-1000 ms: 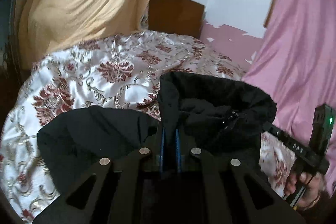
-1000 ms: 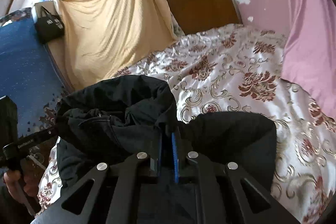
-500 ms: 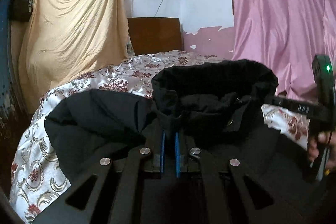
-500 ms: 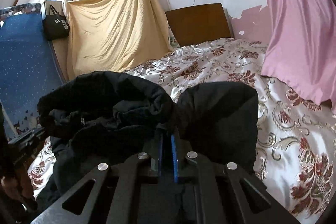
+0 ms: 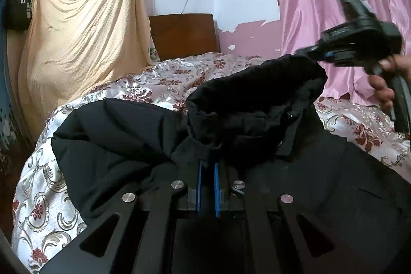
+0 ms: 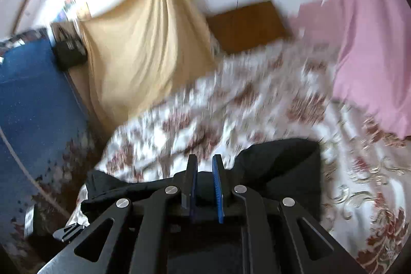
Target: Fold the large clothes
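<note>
A large black hooded jacket lies over the floral bedspread. My left gripper is shut on the jacket's fabric near the collar, which bunches over the blue pads. In the left wrist view my right gripper is raised at the upper right, held by a hand, at the edge of the hood. In the blurred right wrist view my right gripper has a small gap between its blue pads with no cloth between them; the jacket lies below and behind the fingers.
A wooden headboard stands at the far end of the bed. A yellow cloth hangs at the left and a pink curtain at the right. A blue surface lies left of the bed.
The right gripper has let go of the jacket and swung up and away; its view is now blurred and tilted. The left gripper still holds the fabric, and the jacket has sunk lower.
</note>
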`<action>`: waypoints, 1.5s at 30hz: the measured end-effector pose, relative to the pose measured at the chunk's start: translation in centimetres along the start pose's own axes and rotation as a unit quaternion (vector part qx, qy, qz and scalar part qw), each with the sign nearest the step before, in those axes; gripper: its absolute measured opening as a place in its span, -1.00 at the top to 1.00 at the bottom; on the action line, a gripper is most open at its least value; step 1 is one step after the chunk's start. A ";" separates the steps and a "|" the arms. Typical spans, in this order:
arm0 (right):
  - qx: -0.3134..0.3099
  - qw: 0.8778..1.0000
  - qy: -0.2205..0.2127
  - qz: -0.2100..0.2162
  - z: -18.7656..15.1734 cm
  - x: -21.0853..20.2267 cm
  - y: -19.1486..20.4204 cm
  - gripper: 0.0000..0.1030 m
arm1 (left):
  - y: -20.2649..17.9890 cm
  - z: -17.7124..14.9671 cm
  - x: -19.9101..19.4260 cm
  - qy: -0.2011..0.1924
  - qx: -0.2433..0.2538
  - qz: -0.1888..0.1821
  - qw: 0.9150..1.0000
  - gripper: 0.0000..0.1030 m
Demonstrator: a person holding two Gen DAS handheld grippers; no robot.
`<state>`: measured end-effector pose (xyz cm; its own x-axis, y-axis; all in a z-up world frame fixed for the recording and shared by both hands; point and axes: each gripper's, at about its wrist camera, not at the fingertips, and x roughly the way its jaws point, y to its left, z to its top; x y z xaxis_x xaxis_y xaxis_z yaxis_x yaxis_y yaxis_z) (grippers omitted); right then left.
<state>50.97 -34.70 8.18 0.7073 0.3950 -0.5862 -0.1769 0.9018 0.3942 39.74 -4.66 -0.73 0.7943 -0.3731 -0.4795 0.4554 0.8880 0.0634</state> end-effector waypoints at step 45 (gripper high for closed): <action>-0.118 0.990 0.039 -0.065 -11.6 9.0 -1.0 0.84 | 7.0 0.3 10.8 0.123 -0.162 0.051 0.978 -0.58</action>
<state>49.53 -30.01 -5.72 0.6817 0.2770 -0.6772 -0.2499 0.9581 0.1403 51.68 -2.57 -5.21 0.6901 -0.2386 -0.6832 0.1963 0.9704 -0.1406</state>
